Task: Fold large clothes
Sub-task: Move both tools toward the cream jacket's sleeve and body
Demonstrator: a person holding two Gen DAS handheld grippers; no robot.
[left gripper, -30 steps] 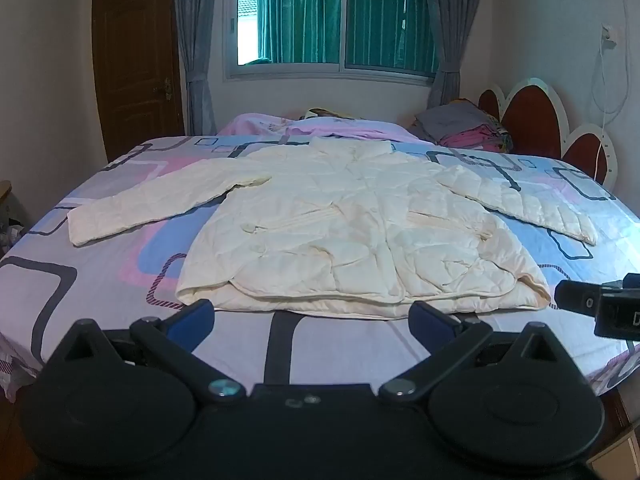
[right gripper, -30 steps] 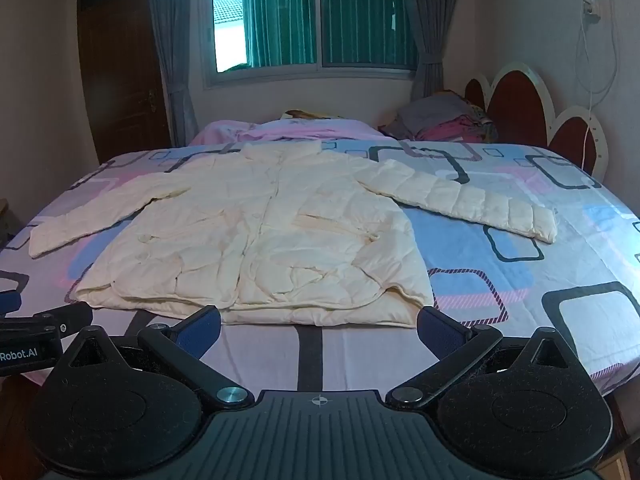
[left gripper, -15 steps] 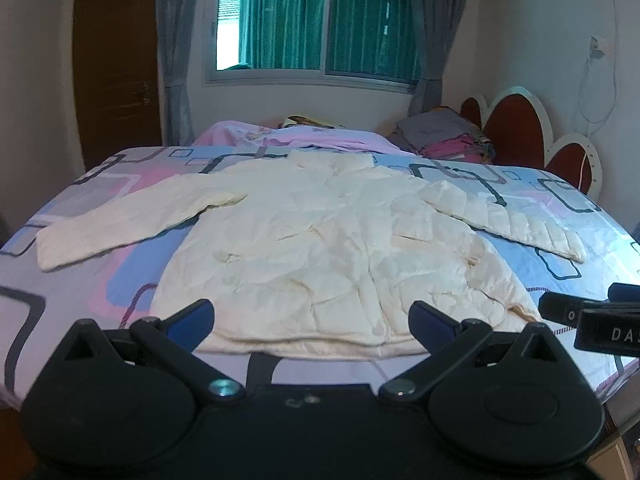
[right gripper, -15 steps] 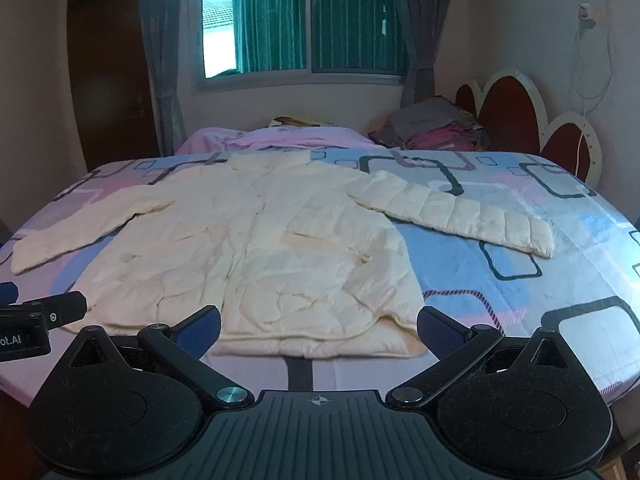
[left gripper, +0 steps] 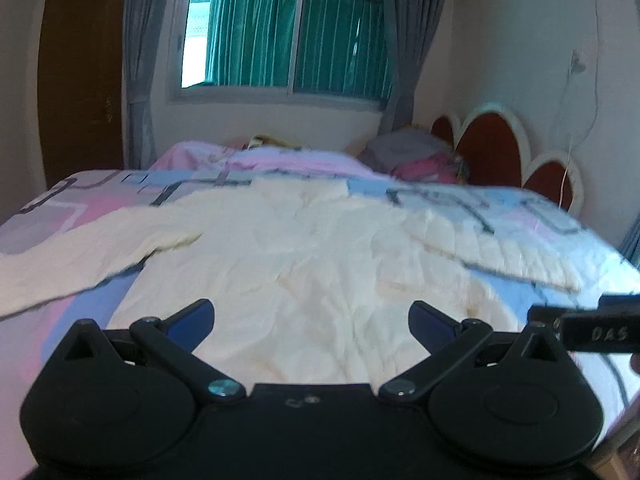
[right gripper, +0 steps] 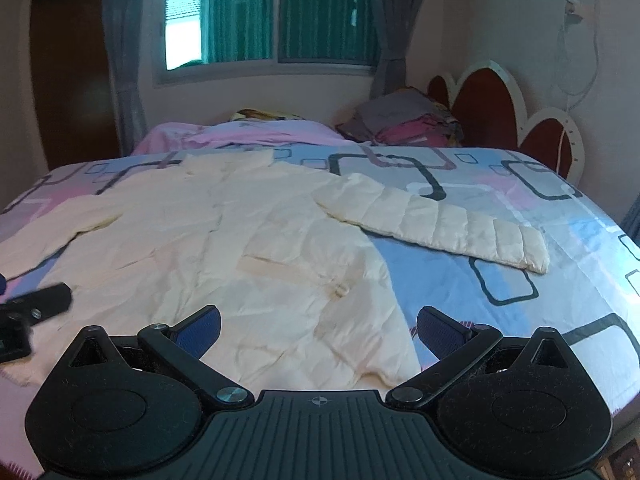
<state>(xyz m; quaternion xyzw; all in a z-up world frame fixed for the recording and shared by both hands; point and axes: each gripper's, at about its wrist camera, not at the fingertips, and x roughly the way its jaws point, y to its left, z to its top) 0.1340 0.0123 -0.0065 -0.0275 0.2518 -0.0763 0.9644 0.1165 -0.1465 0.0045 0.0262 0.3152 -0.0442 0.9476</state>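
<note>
Jacket lies spread flat on the bed, front up, collar toward the window and both sleeves stretched out to the sides. A second ago you were standing back, with the whole hem and a strip of bedsheet showing below it; now you have pushed both tools forward and low, so the hem has slipped under the tool bodies and the cream quilting fills the space ahead of you. The left view is smeared, so you seem to be moving still.

Your left tongs are spread wide with nothing between them, hovering over the lower left panel. Your right tongs are spread just as wide and also empty, over the lower right panel near the corner of the hem. Neither pair visibly touches the fabric.

That approach means the first fold has not begun, but you are lining up for it. The right sleeve lies well apart from the body on the sheet, so it will likely need bringing in across the chest. Puffy fabric can slip, so take a deep bite.
</note>
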